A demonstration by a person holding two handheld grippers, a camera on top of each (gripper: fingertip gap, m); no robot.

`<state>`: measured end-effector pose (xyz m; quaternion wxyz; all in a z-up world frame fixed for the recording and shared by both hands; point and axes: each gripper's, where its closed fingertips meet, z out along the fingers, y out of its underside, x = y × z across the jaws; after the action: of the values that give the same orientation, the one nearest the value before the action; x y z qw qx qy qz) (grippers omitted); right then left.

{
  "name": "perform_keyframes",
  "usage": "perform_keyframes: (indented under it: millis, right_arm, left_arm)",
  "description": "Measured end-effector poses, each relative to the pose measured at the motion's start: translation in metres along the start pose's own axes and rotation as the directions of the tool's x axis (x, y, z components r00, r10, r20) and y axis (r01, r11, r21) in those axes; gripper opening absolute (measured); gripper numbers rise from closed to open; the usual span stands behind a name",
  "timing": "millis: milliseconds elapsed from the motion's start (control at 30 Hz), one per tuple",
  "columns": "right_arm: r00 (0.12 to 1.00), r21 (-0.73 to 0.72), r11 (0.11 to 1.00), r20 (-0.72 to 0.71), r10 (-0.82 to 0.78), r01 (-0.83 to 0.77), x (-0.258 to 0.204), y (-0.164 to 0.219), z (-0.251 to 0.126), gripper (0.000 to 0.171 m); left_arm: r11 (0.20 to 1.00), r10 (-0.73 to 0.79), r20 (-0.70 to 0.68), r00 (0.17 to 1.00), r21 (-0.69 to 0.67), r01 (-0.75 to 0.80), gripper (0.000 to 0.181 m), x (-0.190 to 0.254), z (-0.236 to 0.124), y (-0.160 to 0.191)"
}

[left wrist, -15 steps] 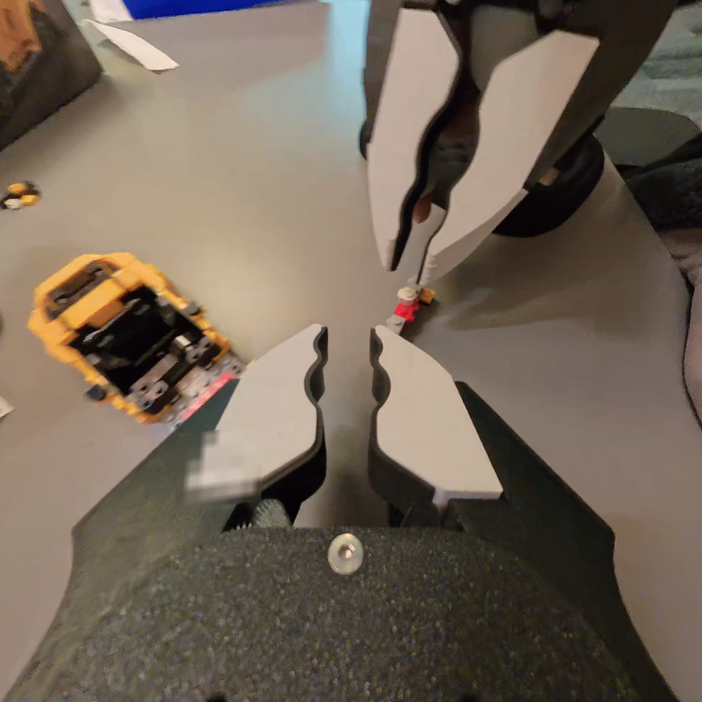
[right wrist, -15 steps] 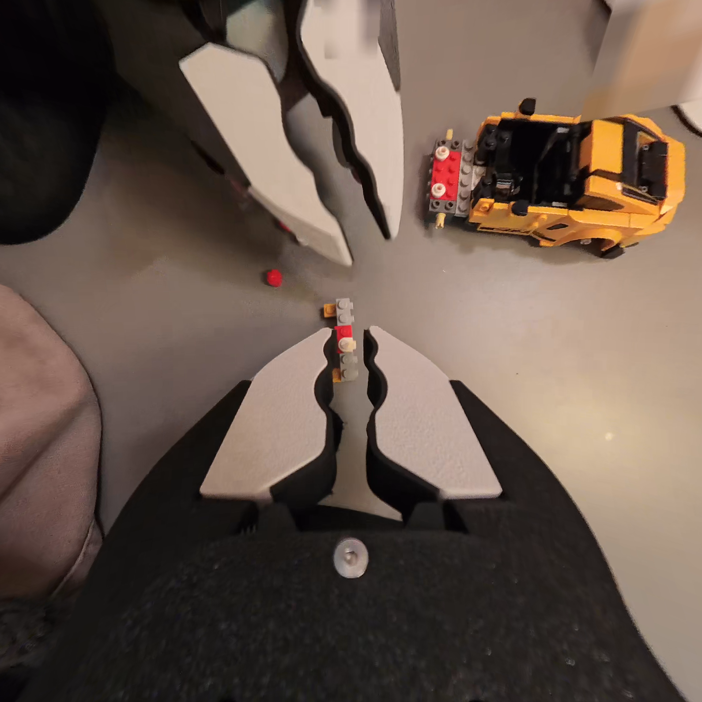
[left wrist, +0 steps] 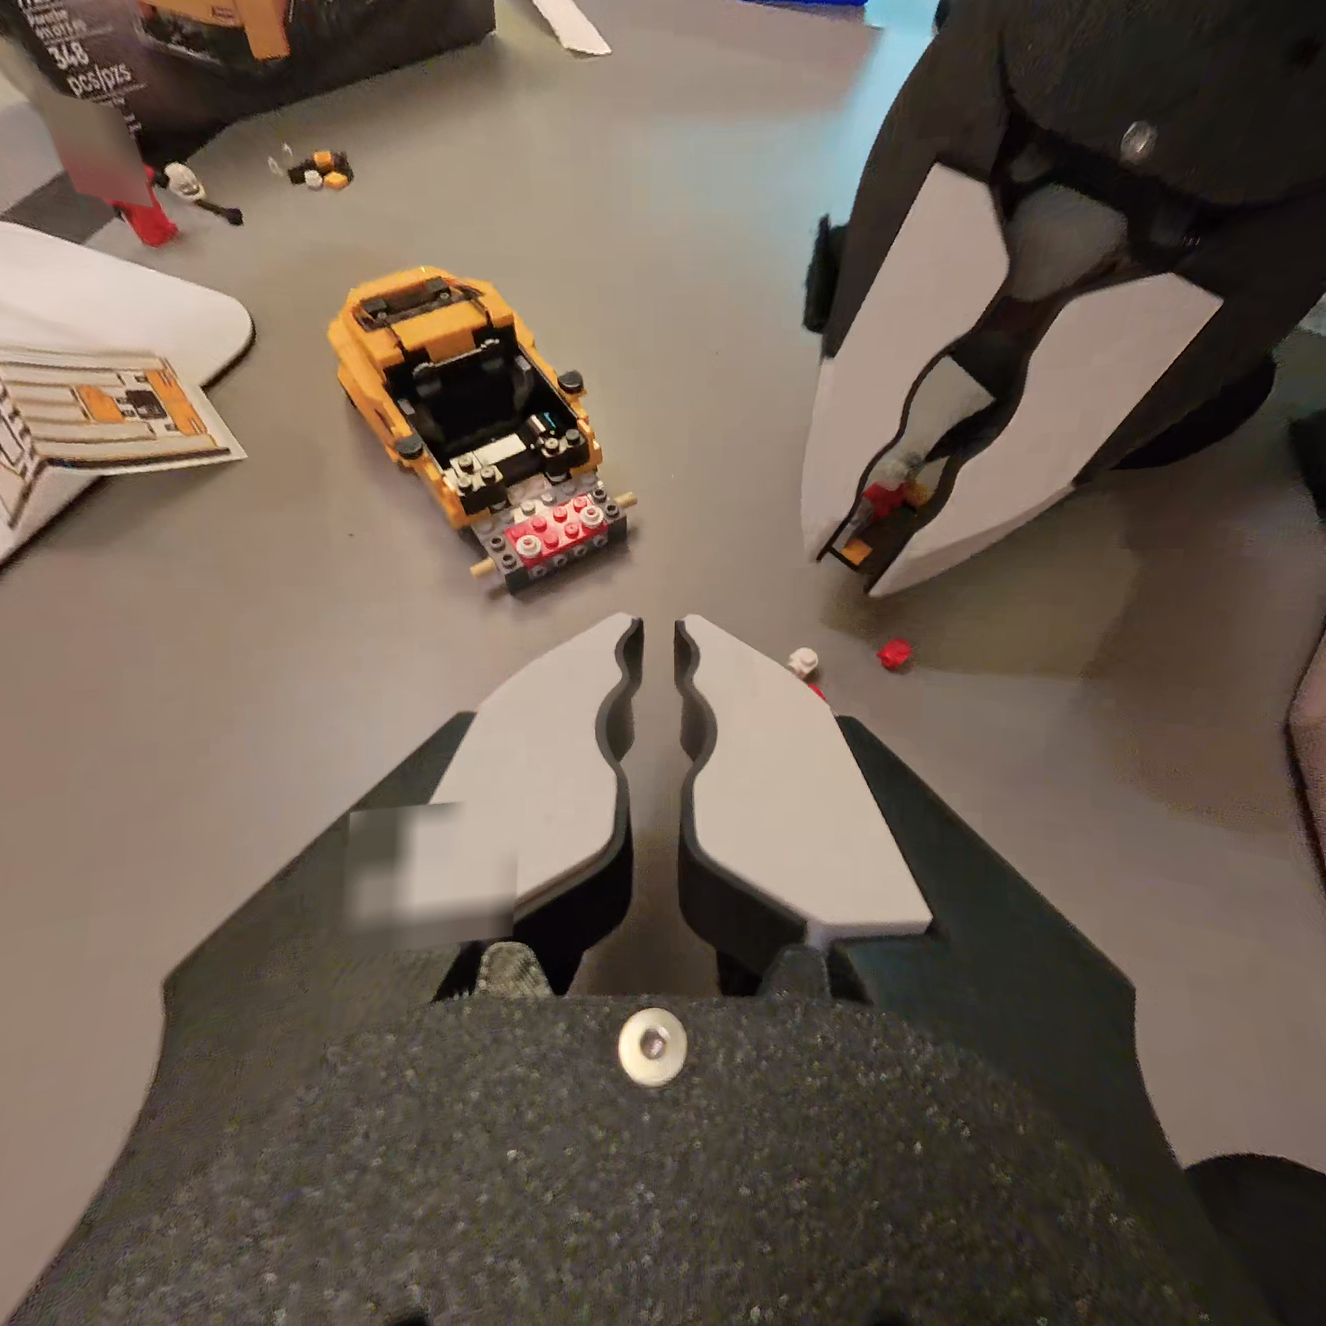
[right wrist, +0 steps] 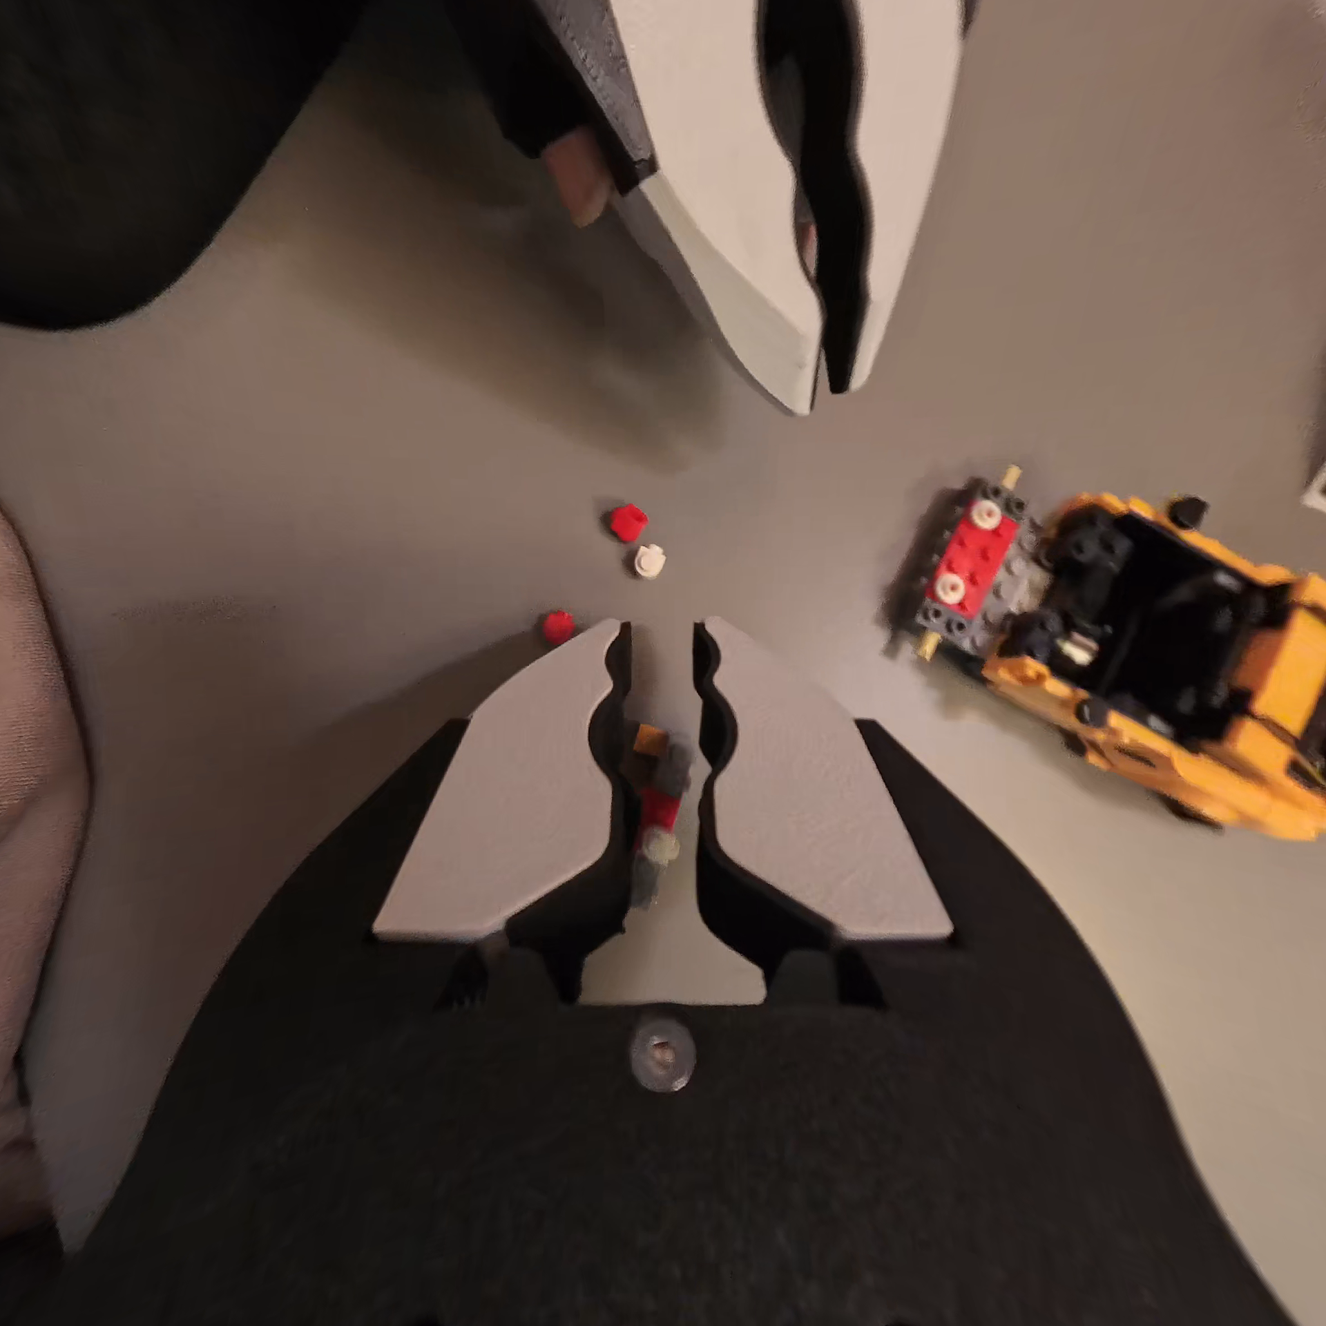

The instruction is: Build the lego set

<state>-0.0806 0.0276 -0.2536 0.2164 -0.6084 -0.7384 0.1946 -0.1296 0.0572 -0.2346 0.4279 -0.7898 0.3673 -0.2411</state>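
With your right gripper (right wrist: pixel 660 631) clamped on a small red-and-grey brick strip (right wrist: pixel 656 811), you hold it above the grey table (left wrist: pixel 215 682), well apart from the half-built yellow car (left wrist: pixel 459 416), apparently to mount it there, while your left gripper (left wrist: pixel 658 630) hovers empty, fingers slightly apart.
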Motion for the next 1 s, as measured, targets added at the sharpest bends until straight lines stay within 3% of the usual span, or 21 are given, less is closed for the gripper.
perform_keyframes:
  millis: [267,400,567,700,800,900,1000]
  right_arm:
    - [0.991,-0.112,0.987,0.083,-0.105,0.114,-0.001,-0.005,0.026,0.013]
    - [0.990,-0.084,0.991,0.099,-0.096,0.105,-0.004,-0.006,0.024,0.007]
    - [0.996,0.183,0.982,0.068,-0.062,0.049,0.001,-0.016,-0.019,0.007]
    - [0.997,0.316,0.949,-0.071,0.012,0.011,0.011,-0.017,-0.047,0.007]
    - [0.983,0.474,0.877,-0.111,0.146,-0.077,0.014,-0.028,-0.067,0.007]
    - [0.964,0.647,0.756,-0.128,0.233,-0.097,0.017,-0.042,-0.091,0.007]
    - [0.959,0.723,0.690,-0.212,0.189,0.024,0.012,-0.053,-0.108,0.007]
  left_arm:
    - [0.998,-0.060,0.031,0.998,0.034,0.059,0.004,-0.010,-0.006,0.001]
    - [0.998,-0.058,0.013,0.998,0.033,0.057,0.004,-0.008,-0.006,0.003]
    - [0.998,-0.013,-0.109,0.994,0.059,0.019,0.008,0.017,-0.002,-0.004]
    - [0.986,-0.056,-0.267,0.962,0.138,0.095,0.010,0.053,0.000,-0.027]
    - [0.963,-0.060,-0.242,0.968,0.241,0.120,0.010,0.059,-0.002,-0.049]
    - [0.905,-0.158,-0.331,0.930,0.329,0.271,0.011,0.067,-0.010,-0.073]
    - [0.822,-0.255,-0.469,0.846,0.356,0.445,0.014,0.073,-0.017,-0.090]
